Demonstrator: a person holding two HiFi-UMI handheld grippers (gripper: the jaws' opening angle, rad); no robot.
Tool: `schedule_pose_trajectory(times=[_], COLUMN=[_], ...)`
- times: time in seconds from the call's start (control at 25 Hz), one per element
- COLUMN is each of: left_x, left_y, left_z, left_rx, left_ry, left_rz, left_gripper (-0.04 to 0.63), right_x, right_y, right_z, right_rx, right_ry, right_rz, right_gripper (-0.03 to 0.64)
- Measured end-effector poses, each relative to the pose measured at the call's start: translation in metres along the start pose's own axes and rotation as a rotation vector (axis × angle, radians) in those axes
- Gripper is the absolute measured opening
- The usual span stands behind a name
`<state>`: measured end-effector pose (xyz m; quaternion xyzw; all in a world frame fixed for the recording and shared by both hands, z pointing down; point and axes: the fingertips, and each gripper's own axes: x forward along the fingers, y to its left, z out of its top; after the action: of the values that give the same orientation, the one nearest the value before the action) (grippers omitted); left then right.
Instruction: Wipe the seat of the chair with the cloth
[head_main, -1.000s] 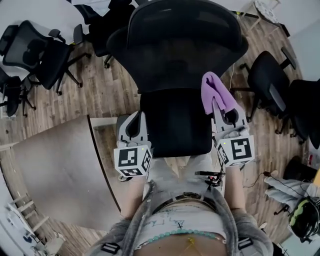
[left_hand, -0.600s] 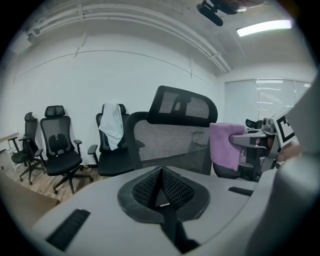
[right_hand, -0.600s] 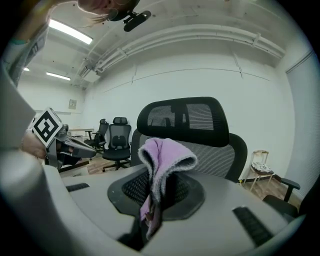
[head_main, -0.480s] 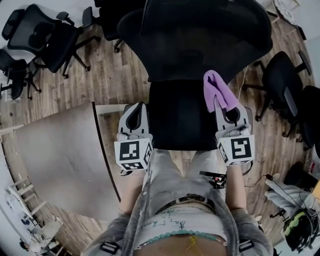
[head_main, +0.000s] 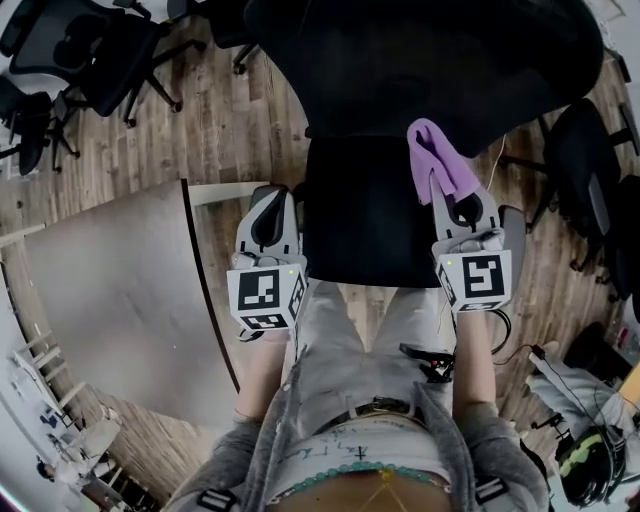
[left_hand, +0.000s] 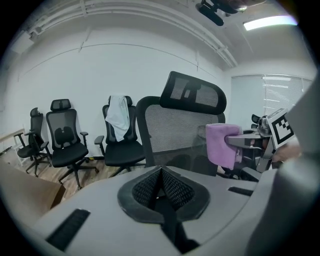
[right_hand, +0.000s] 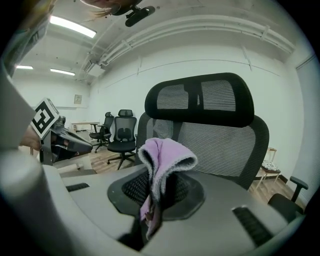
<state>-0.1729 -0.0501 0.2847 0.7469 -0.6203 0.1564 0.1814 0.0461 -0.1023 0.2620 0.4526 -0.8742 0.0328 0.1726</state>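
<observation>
Approach step, not yet wiping: holding cloth (head_main: 437, 160) clamped in right gripper (head_main: 450, 198) over seat (head_main: 360, 225), left gripper (head_main: 271, 198) jaws together, empty, beside it; next probably lowering cloth flat onto seat.

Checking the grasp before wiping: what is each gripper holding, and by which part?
The right gripper holds the purple cloth, its bunched lower end pinched between the fingers, the folded rest sticking out. The left gripper is shut on nothing.
</observation>
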Motion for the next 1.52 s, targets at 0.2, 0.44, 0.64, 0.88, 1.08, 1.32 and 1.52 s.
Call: schedule_pose_trajectory(times=[0.2, 0.44, 0.64, 0.88, 1.08, 1.32, 1.52], left_x=[0.011, 0.016, 0.022, 0.035, 0.048, 0.060, 0.064], left_y=[0.008, 0.021, 0.029, 0.047, 0.052, 0.054, 0.058], left_z=[-0.022, -0.044, -0.067, -0.091, -0.102, -0.107, -0.110], left_rx=[-0.004, -0.005, 0.020, 0.080, 0.115, 0.164, 0.178], left_ry=[0.035, 0.072, 0.115, 0.174, 0.208, 0.237, 0.255], left_rz=[0.009, 0.028, 0.062, 0.102, 0.123, 0.154, 0.161], left_gripper=[0.009, 0.009, 0.009, 0.009, 0.009, 0.009, 0.009], right_x=[0.019, 0.037, 0.049, 0.071, 0.093, 0.115, 0.135], right_y=[0.007, 0.022, 0.027, 0.044, 0.063, 0.075, 0.094], right_z=[-0.024, -0.039, -0.062, -0.086, -0.114, -0.142, -0.162], right_rx=[0.011, 0.038, 0.042, 0.004, -0.029, -0.047, -0.109], right_ry=[0.021, 0.021, 0.059, 0.103, 0.153, 0.195, 0.235], right_rz=[0.019, 0.036, 0.053, 0.113, 0.180, 0.213, 0.266], right_gripper=[0.048, 0.048, 0.048, 0.048, 0.048, 0.048, 0.048])
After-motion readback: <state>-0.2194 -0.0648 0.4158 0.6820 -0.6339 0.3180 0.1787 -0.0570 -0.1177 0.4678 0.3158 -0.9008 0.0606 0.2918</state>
